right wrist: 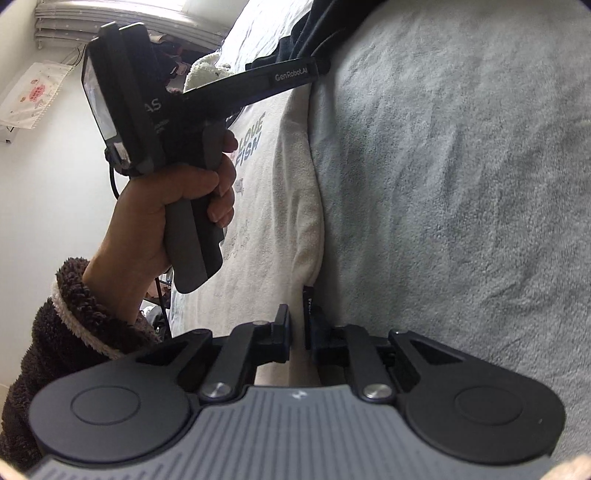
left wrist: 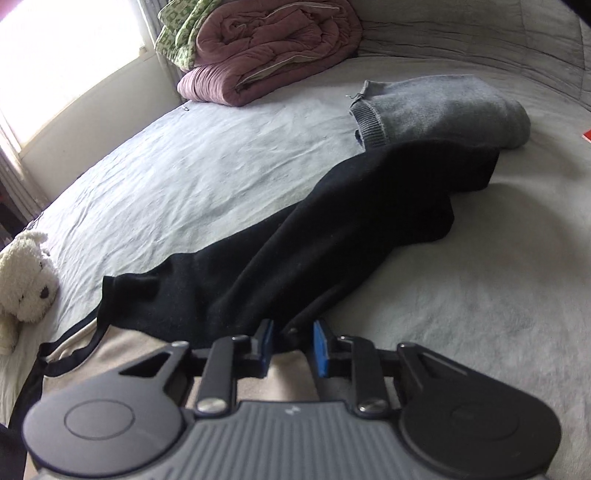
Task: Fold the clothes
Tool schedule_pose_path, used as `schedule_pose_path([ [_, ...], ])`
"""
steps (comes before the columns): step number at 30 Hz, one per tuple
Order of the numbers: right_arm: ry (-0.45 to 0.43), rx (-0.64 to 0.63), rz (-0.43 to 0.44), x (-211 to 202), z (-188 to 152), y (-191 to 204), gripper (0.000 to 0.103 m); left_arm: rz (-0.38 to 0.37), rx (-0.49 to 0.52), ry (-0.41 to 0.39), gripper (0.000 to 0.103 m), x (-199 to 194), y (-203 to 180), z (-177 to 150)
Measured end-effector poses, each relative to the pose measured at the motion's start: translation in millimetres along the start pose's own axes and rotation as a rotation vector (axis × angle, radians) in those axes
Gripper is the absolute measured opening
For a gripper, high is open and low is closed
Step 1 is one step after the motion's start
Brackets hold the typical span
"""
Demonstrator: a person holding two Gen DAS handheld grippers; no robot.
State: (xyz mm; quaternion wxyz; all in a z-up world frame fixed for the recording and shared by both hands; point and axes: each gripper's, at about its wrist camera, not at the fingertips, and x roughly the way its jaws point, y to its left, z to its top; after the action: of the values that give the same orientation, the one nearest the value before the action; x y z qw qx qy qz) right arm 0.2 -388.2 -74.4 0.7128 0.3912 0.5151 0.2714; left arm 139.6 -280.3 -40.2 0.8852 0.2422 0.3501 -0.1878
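A rolled mauve quilt (left wrist: pixel 273 55) sits at the far end of the bed (left wrist: pixel 184 177), a green patterned blanket (left wrist: pixel 179 33) bunched against it by the bright window (left wrist: pixel 55 55). A white plush dog (left wrist: pixel 26 288) lies at the bed's edge.

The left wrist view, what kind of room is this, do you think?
Most likely a bedroom. The clothes lie on a wide bed covered with a grey sheet, a rolled pink quilt sits at its far end by a bright window, and a white plush dog rests at the edge.
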Motion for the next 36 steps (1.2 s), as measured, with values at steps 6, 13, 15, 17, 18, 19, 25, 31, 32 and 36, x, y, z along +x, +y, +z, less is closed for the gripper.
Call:
schedule_pose_path([
  [6,-0.016,-0.047,-0.013,-7.8,-4.5,10.9,0.011,-0.076,-0.184,-0.069,0.006,-12.0,21.8,1.6],
  [13,-0.013,-0.109,-0.1,-14.4,-12.3,24.1,0.01,-0.23,-0.477,-0.085,0.007,-3.5,54.5,-18.1],
  [15,0.003,-0.137,-0.165,-11.9,-13.6,27.0,0.012,-0.258,-0.48,-0.066,0.009,3.2,51.2,-25.0],
  [17,0.017,-0.176,-0.219,-10.3,-14.9,30.7,0.015,-0.268,-0.484,-0.09,0.013,1.0,50.2,-30.2],
  [18,0.015,-0.183,-0.224,-11.2,-15.3,32.1,0.017,-0.274,-0.489,-0.103,0.022,-1.3,50.6,-32.2],
  [19,0.004,-0.19,-0.234,-13.6,-15.4,34.6,0.018,-0.288,-0.498,-0.116,0.025,-5.2,53.1,-34.4],
  [25,-0.137,-0.247,-0.272,-20.9,-4.3,48.3,0.018,-0.264,-0.484,-0.204,0.037,-37.2,68.7,-62.6],
  [31,-0.258,-0.35,-0.322,1.6,4.3,67.5,0.018,-0.222,-0.495,-0.205,0.038,-59.8,75.7,-114.1],
  [32,-0.261,-0.381,-0.331,2.7,1.4,69.8,0.019,-0.218,-0.499,-0.209,0.038,-63.7,77.7,-121.0],
  [36,-0.236,-0.478,-0.366,21.8,-1.9,84.4,0.019,-0.201,-0.522,-0.224,0.038,-84.0,86.3,-148.1],
])
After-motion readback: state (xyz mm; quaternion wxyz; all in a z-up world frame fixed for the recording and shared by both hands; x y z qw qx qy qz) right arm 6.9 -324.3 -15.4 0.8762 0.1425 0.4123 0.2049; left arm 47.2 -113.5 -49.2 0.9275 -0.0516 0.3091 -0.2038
